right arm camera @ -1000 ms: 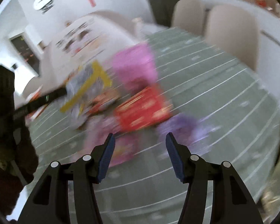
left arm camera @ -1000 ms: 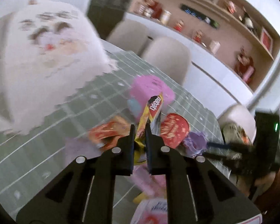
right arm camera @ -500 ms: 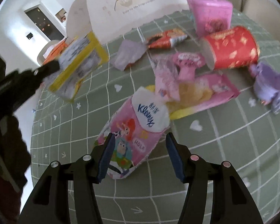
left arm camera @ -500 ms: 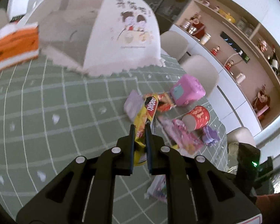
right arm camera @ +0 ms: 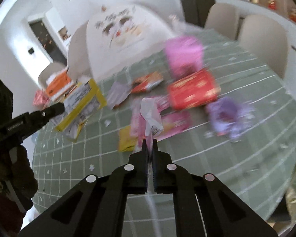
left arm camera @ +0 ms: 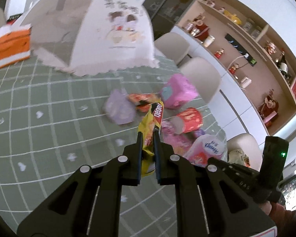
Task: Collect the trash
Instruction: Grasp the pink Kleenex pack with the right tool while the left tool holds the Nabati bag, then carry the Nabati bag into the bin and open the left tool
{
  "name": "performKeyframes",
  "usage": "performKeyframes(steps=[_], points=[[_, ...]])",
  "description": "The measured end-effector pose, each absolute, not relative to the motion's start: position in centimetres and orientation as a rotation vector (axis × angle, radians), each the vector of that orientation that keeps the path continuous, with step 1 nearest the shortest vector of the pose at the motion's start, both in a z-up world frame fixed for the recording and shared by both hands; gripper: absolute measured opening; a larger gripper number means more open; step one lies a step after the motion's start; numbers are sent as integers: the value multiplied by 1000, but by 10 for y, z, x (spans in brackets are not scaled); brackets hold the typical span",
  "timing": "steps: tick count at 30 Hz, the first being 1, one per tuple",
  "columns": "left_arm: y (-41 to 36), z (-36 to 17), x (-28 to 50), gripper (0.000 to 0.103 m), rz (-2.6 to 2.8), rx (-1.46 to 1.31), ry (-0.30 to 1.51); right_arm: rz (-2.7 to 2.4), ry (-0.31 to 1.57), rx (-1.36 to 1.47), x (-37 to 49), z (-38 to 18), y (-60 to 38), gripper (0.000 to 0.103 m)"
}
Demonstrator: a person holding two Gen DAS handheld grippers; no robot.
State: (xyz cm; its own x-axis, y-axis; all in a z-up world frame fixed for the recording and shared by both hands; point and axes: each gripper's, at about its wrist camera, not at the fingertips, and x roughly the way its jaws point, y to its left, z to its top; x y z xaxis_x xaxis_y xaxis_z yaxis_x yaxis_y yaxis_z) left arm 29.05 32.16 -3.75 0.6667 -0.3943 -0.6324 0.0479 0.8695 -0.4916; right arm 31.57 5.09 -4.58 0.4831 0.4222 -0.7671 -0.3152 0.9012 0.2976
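Note:
My left gripper (left arm camera: 147, 133) is shut on a yellow Nabati wrapper (left arm camera: 151, 122) and holds it above the green checked table; the same wrapper (right arm camera: 80, 106) shows at the left of the right wrist view. My right gripper (right arm camera: 150, 142) is shut on the pink Kleenex tissue pack (right arm camera: 150, 116), seen edge-on; it also shows in the left wrist view (left arm camera: 206, 148). On the table lie a red cup (right arm camera: 193, 90), a pink wrapper (right arm camera: 173, 122), a red-orange wrapper (right arm camera: 148, 82), a lilac wrapper (left arm camera: 119, 109), a purple wrapper (right arm camera: 229, 114) and a yellow packet (right arm camera: 127, 140).
A pink box (left arm camera: 177, 93) stands behind the trash. A white mesh food cover (left arm camera: 100, 29) fills the far table, with an orange tissue box (left arm camera: 8, 45) left of it. Beige chairs (left arm camera: 204, 77) line the far edge, shelves behind.
My right gripper has shut on the Kleenex pack and lifted it off the table. My left gripper still holds the yellow wrapper and has shifted slightly.

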Motion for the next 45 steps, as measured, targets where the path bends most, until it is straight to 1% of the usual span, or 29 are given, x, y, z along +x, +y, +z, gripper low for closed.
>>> performKeyframes(steps=[3, 10, 18, 29, 33, 37, 40, 45], points=[[293, -24, 293, 10, -284, -450, 783, 416, 924, 99, 312, -31, 17, 6], [193, 1, 300, 10, -395, -390, 787, 346, 810, 104, 288, 10, -74, 6], [83, 29, 302, 10, -504, -326, 768, 255, 694, 108, 257, 43, -173, 6], [-70, 54, 289, 10, -674, -255, 719, 92, 616, 145, 210, 60, -329, 6], [-121, 52, 288, 10, -721, -276, 716, 50, 618, 148, 199, 56, -376, 6], [-172, 40, 290, 10, -760, -272, 768, 4, 616, 135, 186, 49, -415, 6], [-209, 25, 291, 10, -794, -214, 821, -20, 620, 172, 181, 40, -438, 6], [-256, -18, 301, 10, -813, -144, 955, -57, 638, 236, 172, 21, -463, 6]])
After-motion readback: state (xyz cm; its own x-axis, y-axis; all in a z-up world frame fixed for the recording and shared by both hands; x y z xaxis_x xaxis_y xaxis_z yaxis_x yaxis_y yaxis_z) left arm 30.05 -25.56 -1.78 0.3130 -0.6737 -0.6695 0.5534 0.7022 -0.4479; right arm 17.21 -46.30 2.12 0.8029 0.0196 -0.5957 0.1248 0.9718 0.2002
